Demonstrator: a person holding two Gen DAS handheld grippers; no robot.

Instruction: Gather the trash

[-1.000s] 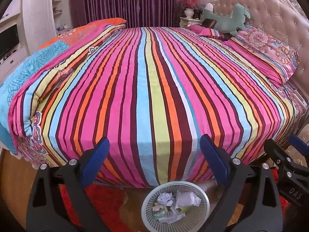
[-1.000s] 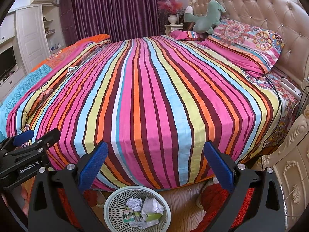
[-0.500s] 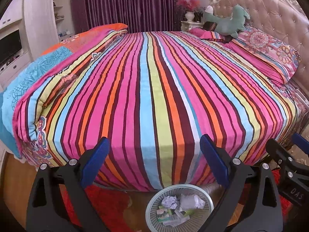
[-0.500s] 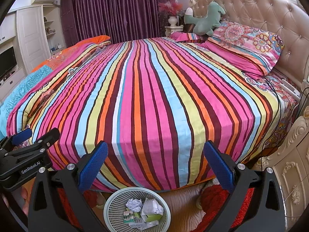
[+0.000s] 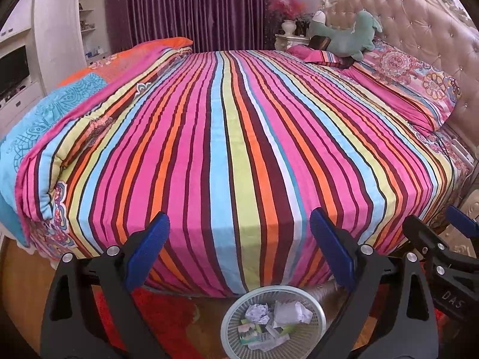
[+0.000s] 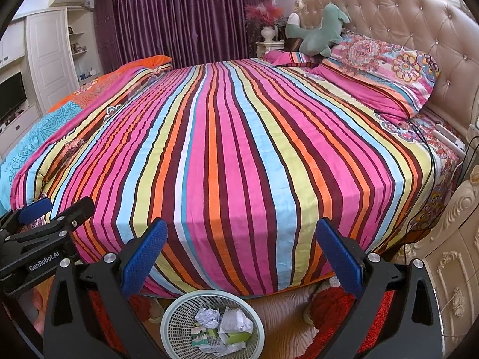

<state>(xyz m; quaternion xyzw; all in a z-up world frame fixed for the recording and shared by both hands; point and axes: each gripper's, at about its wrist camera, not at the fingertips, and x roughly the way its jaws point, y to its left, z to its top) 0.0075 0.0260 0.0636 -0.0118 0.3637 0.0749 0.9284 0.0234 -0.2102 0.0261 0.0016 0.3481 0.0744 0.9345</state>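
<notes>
Bedroom with purple curtains (image 5: pixel 197 9) and a wide bed (image 5: pixel 239 137) under a striped cover fills both wrist views. Left gripper (image 5: pixel 239 254) hangs above the floor at the bed's near edge, its blue-padded jaws spread wide with nothing between them. Right gripper (image 6: pixel 241 257) hangs just beside it, jaws equally wide and empty; each gripper shows at the edge of the other's view. Directly below and between the jaws stands a pale mesh wastebasket (image 5: pixel 314 308) on the wooden floor, close to the bed's overhanging cover. Inside it lies the trash (image 6: pixel 223 327): a crumpled paper ball, a crushed white sheet, and small green-and-white cartons. Red rug (image 5: pixel 161 314) spreads on the floor to either side of the basket. Farther out, patterned pillows (image 6: pixel 386 68) lean against a tufted headboard (image 6: pixel 404 12), with a green plush toy (image 5: pixel 347 36) on top. White cabinets (image 6: pixel 45 56) stand along the left wall.
</notes>
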